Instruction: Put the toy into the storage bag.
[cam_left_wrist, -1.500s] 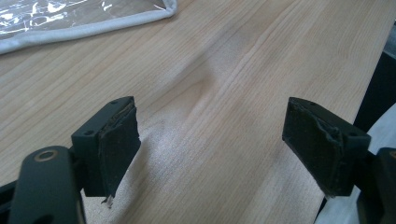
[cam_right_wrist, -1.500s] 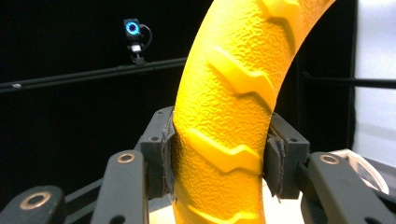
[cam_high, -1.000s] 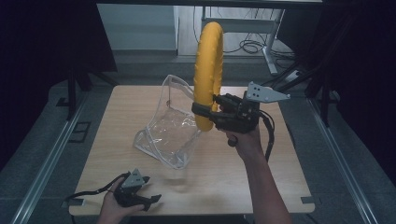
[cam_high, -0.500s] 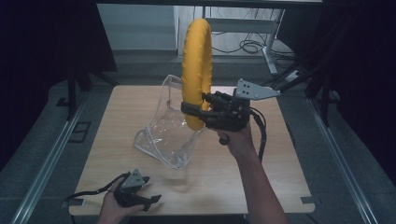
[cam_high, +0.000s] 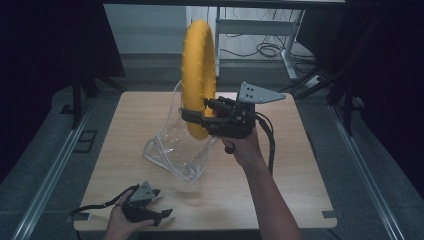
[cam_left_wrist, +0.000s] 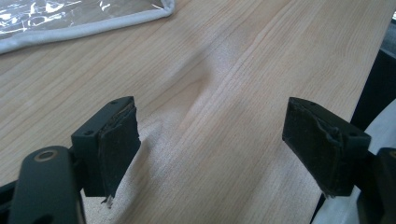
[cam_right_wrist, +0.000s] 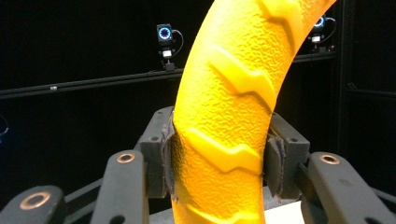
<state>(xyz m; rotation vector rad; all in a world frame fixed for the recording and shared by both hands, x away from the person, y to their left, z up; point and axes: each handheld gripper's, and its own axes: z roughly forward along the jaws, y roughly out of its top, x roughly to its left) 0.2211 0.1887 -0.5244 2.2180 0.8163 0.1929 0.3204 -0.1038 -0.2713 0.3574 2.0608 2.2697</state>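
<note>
right gripper (cam_high: 192, 116) — jaws clamped on the lower arc of the yellow ring (cam_high: 199, 75), pads pressing both flanks | ring upright, raised over the clear plastic bag (cam_high: 175, 150) at mid-worktop (cam_high: 280, 175) | left gripper (cam_high: 162, 216) — jaws wide apart, nothing between them, low at the near left edge, well apart from the bag

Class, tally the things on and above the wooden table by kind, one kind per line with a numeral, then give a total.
Yellow ring: 1
Clear plastic bag: 1
Handheld grippers: 2, the left gripper and the right gripper
Total: 4
</note>
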